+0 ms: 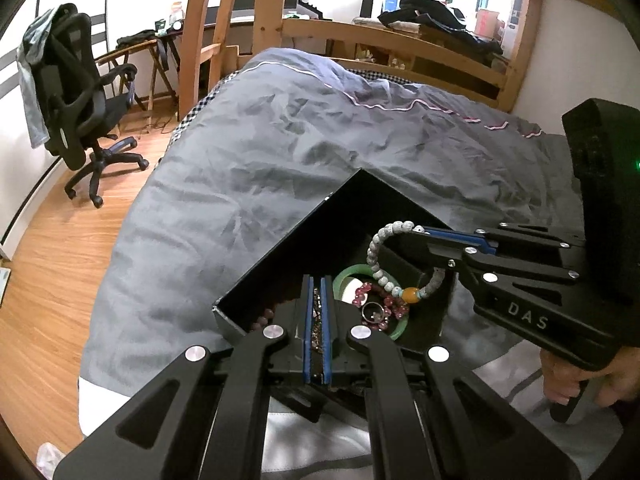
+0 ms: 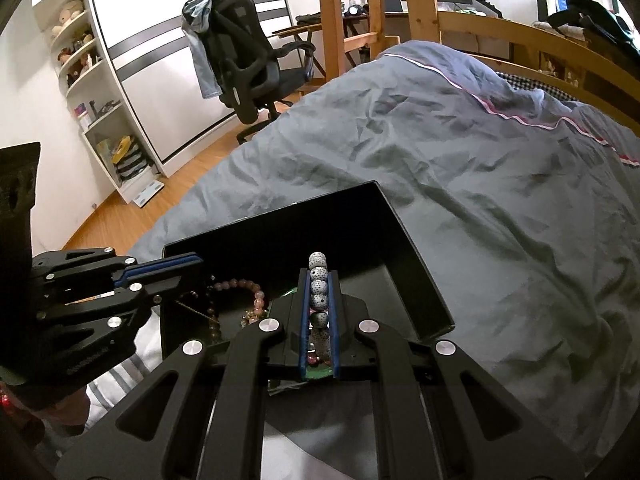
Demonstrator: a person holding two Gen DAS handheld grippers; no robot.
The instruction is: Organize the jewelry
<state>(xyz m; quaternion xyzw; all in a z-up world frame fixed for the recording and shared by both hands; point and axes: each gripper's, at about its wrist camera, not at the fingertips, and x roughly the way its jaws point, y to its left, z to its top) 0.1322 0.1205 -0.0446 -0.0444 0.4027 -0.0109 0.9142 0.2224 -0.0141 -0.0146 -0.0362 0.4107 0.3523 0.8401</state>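
A black open jewelry box (image 1: pixel 304 232) (image 2: pixel 404 236) lies on the grey duvet. Inside it are a green bangle (image 1: pixel 347 276), a dark pink bead bracelet (image 1: pixel 386 304), a silver ring (image 1: pixel 374 313) and a pale pink bead bracelet (image 2: pixel 244 285). My right gripper (image 1: pixel 420 231) (image 2: pixel 319 276) is shut on a grey-white bead bracelet (image 1: pixel 380 248) (image 2: pixel 319 280) with an amber bead (image 1: pixel 407 295), holding it over the box. My left gripper (image 1: pixel 317 280) (image 2: pixel 192 261) is shut on a thin chain (image 1: pixel 316 316) at the box's near corner.
The grey duvet (image 1: pixel 280 140) covers a wooden-framed bed (image 1: pixel 400 36). A black office chair (image 1: pixel 80 92) stands on the wood floor at left. White shelves (image 2: pixel 100 112) and a wardrobe line the far wall.
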